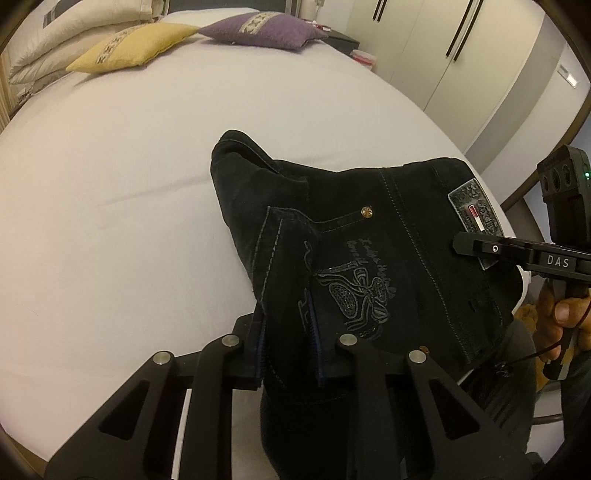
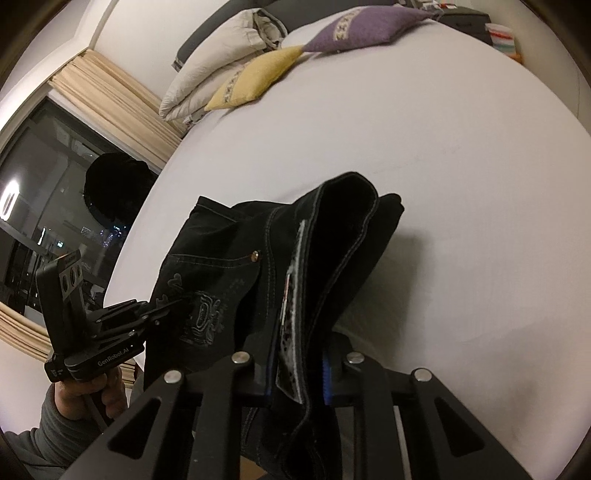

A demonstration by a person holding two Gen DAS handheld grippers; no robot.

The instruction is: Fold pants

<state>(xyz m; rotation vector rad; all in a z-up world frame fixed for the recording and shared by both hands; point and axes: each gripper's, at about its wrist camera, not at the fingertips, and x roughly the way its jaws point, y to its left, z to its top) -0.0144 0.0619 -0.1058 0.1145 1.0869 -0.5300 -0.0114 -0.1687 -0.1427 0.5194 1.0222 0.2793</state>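
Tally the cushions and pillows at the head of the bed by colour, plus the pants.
Yellow cushion: 1
Purple cushion: 1
Cream pillows, stacked: 2
Black pants: 1
Total: 5

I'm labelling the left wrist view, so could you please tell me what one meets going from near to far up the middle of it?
Left gripper shut on the black pants → bare white bed sheet → yellow cushion → purple cushion.
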